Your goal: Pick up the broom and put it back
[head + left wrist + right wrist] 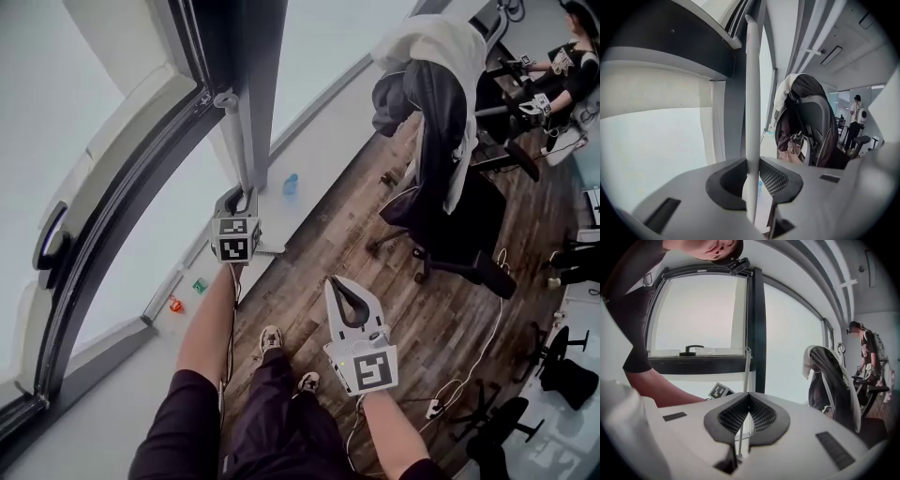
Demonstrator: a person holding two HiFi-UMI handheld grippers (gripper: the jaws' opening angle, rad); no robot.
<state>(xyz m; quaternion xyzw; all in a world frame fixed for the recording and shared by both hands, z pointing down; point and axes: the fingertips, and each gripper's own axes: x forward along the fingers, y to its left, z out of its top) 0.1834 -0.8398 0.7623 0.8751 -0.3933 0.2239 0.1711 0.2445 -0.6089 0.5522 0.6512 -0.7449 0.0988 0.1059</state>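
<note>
The broom shows only as its white handle, standing upright against the dark window post; its head is hidden. My left gripper is shut on this handle, low on the pole. In the left gripper view the handle rises straight between the dark pads, which press on both its sides. My right gripper hangs over the wooden floor to the right of the left one, shut with nothing in it. In the right gripper view its tips meet, and the handle stands beyond them.
An office chair draped with clothes stands to the right. A blue bottle and small red and green items sit on the white sill. The dark window post is behind the handle. Cables lie on the floor. A person works far right.
</note>
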